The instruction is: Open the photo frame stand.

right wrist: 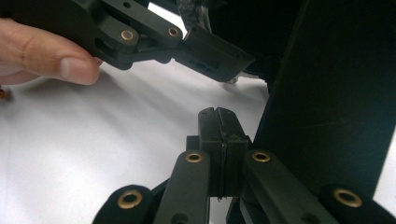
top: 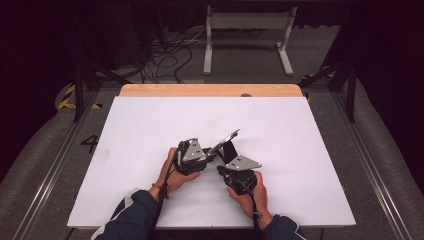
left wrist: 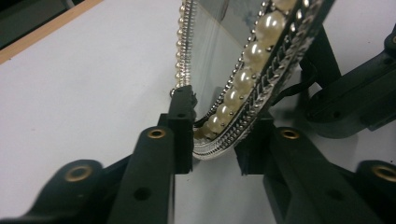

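Reaching in from the near edge, both forearms in dark sleeves. Left hand (top: pixel 176 176) gripping the left gripper (left wrist: pixel 215 144), jaws standing a little apart (pads pressing inward). Right hand (top: pixel 248 194) holding the right gripper (right wrist: pixel 218 122) just beside it, jaws pressed flat together.

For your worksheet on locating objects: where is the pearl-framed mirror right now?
In the high view, the pearl-framed mirror tilts above the white table near its centre, its lower edge between the left gripper jaws, beside the right gripper.

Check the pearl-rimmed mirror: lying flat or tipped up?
Tipped up. The mirror slants off the white table, its lower rim between the left claw pads; its black stand angles down beside the right claw.
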Demonstrator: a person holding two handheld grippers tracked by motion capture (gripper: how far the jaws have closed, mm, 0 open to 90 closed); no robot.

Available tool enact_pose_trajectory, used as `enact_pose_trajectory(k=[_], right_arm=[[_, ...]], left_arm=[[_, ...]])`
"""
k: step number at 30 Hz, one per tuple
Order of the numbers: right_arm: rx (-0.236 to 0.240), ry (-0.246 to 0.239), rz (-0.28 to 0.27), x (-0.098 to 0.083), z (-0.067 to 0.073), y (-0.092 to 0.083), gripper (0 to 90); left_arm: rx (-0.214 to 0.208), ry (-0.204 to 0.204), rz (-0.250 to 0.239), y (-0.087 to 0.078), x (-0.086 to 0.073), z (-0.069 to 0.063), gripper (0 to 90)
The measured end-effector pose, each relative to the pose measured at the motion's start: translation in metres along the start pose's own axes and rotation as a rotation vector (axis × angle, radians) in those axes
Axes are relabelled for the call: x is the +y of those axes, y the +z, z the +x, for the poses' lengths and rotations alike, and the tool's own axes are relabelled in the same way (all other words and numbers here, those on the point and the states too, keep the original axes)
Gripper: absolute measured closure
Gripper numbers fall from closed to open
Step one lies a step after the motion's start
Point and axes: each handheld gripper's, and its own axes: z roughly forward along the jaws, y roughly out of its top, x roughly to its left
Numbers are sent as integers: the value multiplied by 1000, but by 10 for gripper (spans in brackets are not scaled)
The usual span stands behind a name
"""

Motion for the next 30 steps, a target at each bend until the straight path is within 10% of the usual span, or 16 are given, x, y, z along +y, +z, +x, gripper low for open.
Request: enact_pose_trajectory(k=[17,30], right_arm=[[16,15,1,3,0,-6,900],[59,24,24,2,-11,-14,900]], left_arm=[[19,125,55,-12,4,-11,766],[16,125,46,-18,4,-18,766]])
